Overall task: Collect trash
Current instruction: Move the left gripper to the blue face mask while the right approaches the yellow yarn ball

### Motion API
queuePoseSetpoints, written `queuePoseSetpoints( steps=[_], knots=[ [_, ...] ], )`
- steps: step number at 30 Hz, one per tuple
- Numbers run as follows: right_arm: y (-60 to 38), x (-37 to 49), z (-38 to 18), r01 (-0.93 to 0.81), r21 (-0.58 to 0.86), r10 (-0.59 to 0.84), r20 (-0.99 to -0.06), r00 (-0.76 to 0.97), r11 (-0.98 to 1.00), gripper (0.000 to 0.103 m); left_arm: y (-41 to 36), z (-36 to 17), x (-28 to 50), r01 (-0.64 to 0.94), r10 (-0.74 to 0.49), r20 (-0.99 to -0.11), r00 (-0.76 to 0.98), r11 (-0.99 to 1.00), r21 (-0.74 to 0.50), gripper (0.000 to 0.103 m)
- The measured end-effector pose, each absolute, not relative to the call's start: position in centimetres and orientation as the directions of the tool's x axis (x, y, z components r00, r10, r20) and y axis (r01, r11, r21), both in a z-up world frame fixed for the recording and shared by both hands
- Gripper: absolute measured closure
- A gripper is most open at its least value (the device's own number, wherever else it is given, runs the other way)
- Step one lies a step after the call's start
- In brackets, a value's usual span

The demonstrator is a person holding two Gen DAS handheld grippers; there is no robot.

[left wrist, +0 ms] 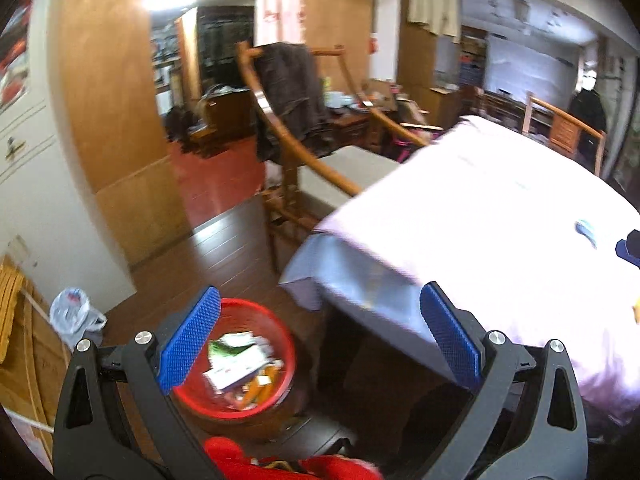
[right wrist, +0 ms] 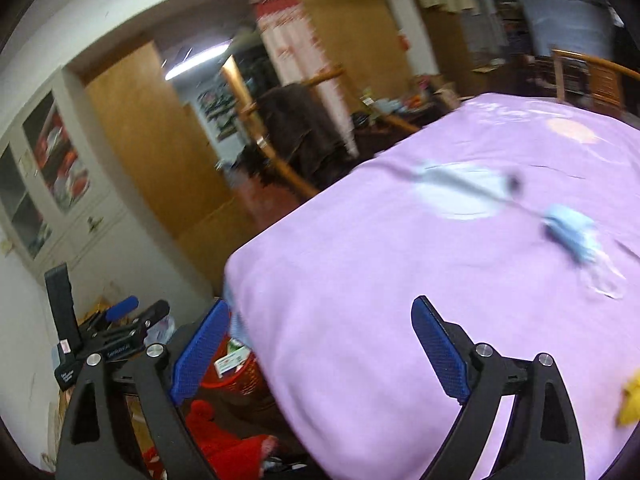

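Two empty grippers over a red bin and a lilac-covered table

Left gripper [left wrist: 320,344]: blue-padded jaws wide, nothing between, above the round red plastic mesh waste basket [left wrist: 234,356] holding paper wrappers, on dark wood floor beside the table. Right gripper [right wrist: 320,358]: jaws wide, empty, over the lilac tablecloth [right wrist: 360,280]; blurred pale-blue crumpled scrap [right wrist: 570,232] lies beyond.

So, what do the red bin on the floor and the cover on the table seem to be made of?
The red bin: probably plastic, with a smooth, slightly glossy rim; its wall looks like open mesh in the right wrist view. The table cover: seemingly soft matte lilac cloth, since it drapes and folds over the corner.
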State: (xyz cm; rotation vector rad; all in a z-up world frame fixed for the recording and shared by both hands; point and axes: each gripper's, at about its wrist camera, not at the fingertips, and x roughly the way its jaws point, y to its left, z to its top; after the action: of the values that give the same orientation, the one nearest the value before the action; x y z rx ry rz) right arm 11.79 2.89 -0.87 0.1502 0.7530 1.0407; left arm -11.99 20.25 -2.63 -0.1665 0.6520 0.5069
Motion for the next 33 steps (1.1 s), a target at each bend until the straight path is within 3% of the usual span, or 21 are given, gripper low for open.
queuePoseSetpoints(
  steps=[8, 17, 25, 33],
  knots=[
    [-8.7, 13.1, -2.3, -0.603, 0.464, 0.758, -0.465, 0.458, 0.649, 0.009, 13.5, -2.4, -7.5, -0.34, 0.26, -0.64, 0.723, 0.94, -0.002, 0.007],
    [-18.9, 16.7, -4.8, -0.429, 0.429, 0.606, -0.525, 0.597, 0.795, 0.008, 5.6, -2.8, 1.5, -0.13, 0.127, -0.686, 0.717, 0.99, 0.048, 0.007],
    [-22.5, 20.6, -6.2, -0.33, 0.433, 0.535, -0.538, 0.652, 0.839, 0.007, -1.8, -2.5, 12.3, 0.014, -0.022, -0.734, 0.679, 1.0, -0.018, 0.007],
    [-23.0, 23.2, -7.1, -0.326, 0.43, 0.53, -0.551, 0.645, 0.842, 0.007, -7.2, -4.7, 21.1, 0.055, -0.107, -0.8, 0.59, 0.994, -0.093, 0.007]
  ],
)
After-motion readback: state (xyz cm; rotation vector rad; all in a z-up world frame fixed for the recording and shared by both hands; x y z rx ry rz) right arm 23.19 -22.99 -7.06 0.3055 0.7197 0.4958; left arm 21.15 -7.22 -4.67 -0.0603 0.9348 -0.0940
